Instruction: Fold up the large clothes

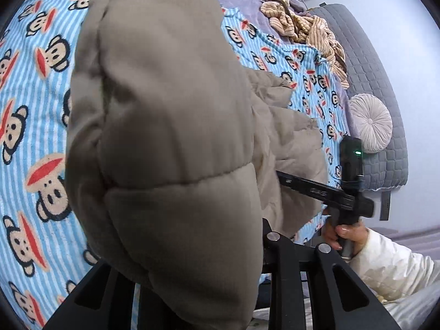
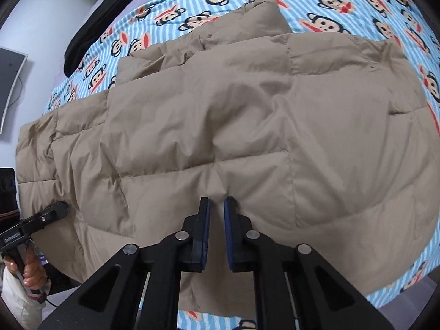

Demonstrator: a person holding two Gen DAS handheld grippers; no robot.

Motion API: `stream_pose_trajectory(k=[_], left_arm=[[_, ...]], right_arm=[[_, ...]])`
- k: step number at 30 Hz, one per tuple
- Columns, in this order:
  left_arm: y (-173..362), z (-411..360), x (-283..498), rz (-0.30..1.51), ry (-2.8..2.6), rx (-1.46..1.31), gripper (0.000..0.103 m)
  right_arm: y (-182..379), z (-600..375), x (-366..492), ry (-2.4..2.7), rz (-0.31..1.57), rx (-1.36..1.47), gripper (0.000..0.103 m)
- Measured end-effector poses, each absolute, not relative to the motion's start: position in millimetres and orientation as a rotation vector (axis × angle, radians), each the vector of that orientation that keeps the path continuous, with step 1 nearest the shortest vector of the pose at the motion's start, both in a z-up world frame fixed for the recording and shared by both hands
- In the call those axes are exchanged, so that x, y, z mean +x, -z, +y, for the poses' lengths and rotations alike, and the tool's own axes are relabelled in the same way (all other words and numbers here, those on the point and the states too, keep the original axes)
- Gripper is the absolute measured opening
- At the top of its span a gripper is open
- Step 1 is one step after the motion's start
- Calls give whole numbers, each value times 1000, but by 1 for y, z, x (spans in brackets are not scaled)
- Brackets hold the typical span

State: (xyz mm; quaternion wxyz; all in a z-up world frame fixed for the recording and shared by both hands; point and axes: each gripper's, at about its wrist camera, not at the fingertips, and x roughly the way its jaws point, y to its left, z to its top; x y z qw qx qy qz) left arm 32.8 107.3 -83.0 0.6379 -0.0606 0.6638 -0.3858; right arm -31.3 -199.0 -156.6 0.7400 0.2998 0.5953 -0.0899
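A large beige quilted down jacket [image 2: 220,126] lies spread on a blue striped monkey-print blanket [image 2: 343,5] on a bed. My right gripper [image 2: 217,200] is shut on a pinch of the jacket's near hem; its blue-padded fingers [image 2: 205,220] squeeze a fold. In the left wrist view a lifted part of the jacket [image 1: 165,137] fills the frame and hides my left gripper's fingertips; the fabric hangs from between them. The left gripper also shows in the right wrist view [image 2: 52,211] at the jacket's left edge. The right gripper shows in the left wrist view [image 1: 316,189].
A black garment [image 2: 96,19] lies at the blanket's far left. Striped tan clothes [image 1: 305,27], a round pale cushion [image 1: 371,123] and a grey quilted headboard [image 1: 371,82] stand along the bed's far side. A monitor [image 2: 11,82] stands at the left.
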Motion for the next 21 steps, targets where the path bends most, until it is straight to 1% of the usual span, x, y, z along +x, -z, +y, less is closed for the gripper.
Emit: stream_pose_trajectory(k=[5,7,10,12,14,15,17,18,20,21], left_arm=[[43,37,3,1511,978,-73,30],[35,-1,-10,1516,1019,-17,30],[33,-60,-29,1527,1075,83,32],[35,-92,-38,1517,1098,154,46],[37,-115,-42,1522,1114,176,55],[38,-123,-42,1532,1125,165,64],[37,-125,-38,1561,1166,109,75],[38,-124,-37,1583,1185,80,78],[49,-144,-37,1637,1206,35,79],[56,-147,-35,1666,1210,12,79]], right_arm=[[189,-213,-17,94,1293,749,9],[199,-220,-18,59,1278,804,9],[213,-232,-25,21,1247,890,4],[221,-239,-30,8,1223,957,2],[229,-248,-36,-7,1201,1041,0],[230,-253,-38,-15,1195,1078,0],[228,-263,-45,-11,1194,1130,0],[222,-271,-52,-8,1188,1160,0],[205,-286,-69,-9,1156,1189,4],[192,-296,-82,7,1142,1169,4]])
